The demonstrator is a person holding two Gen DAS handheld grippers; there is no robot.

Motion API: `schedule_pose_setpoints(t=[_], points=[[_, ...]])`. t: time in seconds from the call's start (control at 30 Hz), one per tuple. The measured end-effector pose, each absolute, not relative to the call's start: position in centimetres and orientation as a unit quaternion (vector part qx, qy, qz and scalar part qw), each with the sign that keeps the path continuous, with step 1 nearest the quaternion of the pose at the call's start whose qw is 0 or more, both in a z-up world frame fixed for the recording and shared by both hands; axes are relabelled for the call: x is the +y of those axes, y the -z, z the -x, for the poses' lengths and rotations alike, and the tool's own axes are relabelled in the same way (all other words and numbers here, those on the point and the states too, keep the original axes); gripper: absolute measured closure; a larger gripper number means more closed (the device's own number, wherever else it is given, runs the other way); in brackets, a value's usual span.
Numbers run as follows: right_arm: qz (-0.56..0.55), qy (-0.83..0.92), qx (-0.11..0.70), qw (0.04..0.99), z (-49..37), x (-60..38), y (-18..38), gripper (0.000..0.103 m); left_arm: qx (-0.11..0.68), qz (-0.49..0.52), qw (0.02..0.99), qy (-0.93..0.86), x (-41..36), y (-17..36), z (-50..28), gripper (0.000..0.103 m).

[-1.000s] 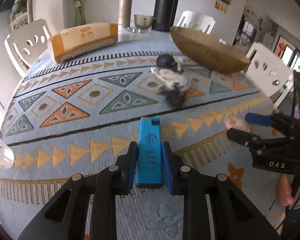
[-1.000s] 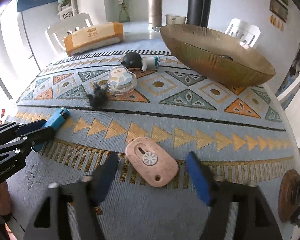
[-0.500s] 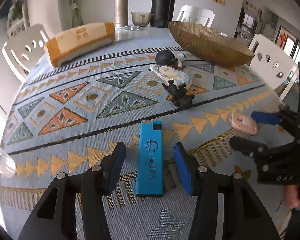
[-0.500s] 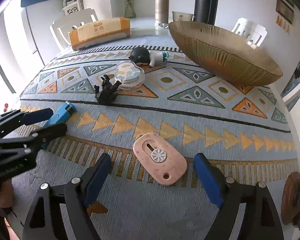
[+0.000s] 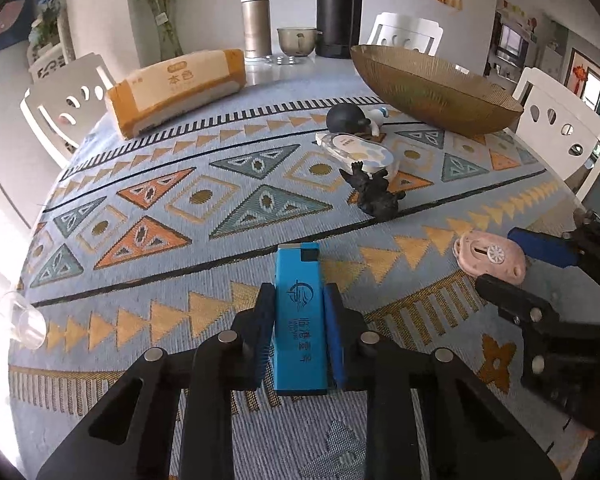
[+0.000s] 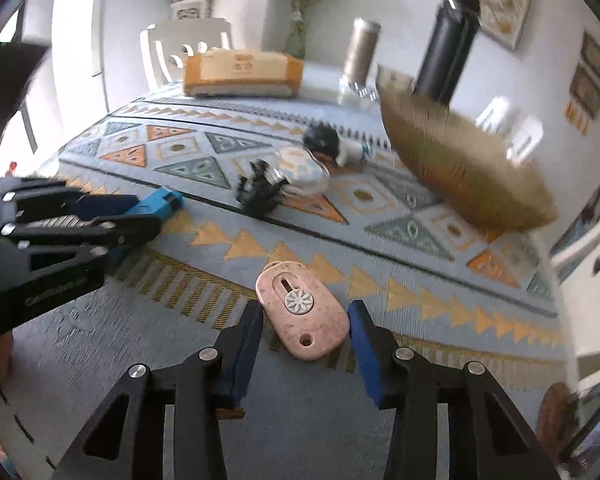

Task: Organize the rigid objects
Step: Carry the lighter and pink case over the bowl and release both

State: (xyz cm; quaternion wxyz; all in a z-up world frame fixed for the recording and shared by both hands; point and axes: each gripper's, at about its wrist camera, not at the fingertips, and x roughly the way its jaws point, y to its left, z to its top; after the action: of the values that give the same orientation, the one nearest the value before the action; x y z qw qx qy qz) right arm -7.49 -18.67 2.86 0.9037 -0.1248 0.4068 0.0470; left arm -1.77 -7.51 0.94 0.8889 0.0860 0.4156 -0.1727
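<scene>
My left gripper is shut on a blue lighter, which stands lengthwise between the pads just over the patterned cloth; it also shows in the right wrist view. My right gripper is open around a pink oval case that lies flat on the cloth, the pads close to its sides but apart from it. The case shows in the left wrist view too. A large gold wicker bowl stands at the back right.
A black figurine, a clear round box and a black ball-shaped toy lie mid-table. A tissue pack, steel flask, small bowl and black bottle stand at the back. A glass lies at the left edge.
My left gripper, open half a second ago, has closed on the blue lighter. My right gripper has narrowed around the pink case and its view has tilted and swung left.
</scene>
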Motion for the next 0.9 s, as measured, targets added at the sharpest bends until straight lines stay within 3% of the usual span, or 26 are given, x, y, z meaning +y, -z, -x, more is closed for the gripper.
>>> schedule_pose_setpoints(t=[0.27,0.6,0.9], points=[[0.145,-0.066,0.31,0.937,10.6,-18.0,-4.8,0.06,0.365,-0.109,0.912,0.15,-8.4,-2.4,4.1,0.082],[0.105,-0.028,0.322,0.941,9.9,-19.7,-5.7,0.06,0.333,-0.127,0.924,0.138,-10.0,-5.3,5.4,0.082],[0.024,0.082,0.292,0.953,7.3,-27.3,-14.8,0.06,0.301,-0.114,0.923,0.213,-14.6,-10.5,2.4,0.082]])
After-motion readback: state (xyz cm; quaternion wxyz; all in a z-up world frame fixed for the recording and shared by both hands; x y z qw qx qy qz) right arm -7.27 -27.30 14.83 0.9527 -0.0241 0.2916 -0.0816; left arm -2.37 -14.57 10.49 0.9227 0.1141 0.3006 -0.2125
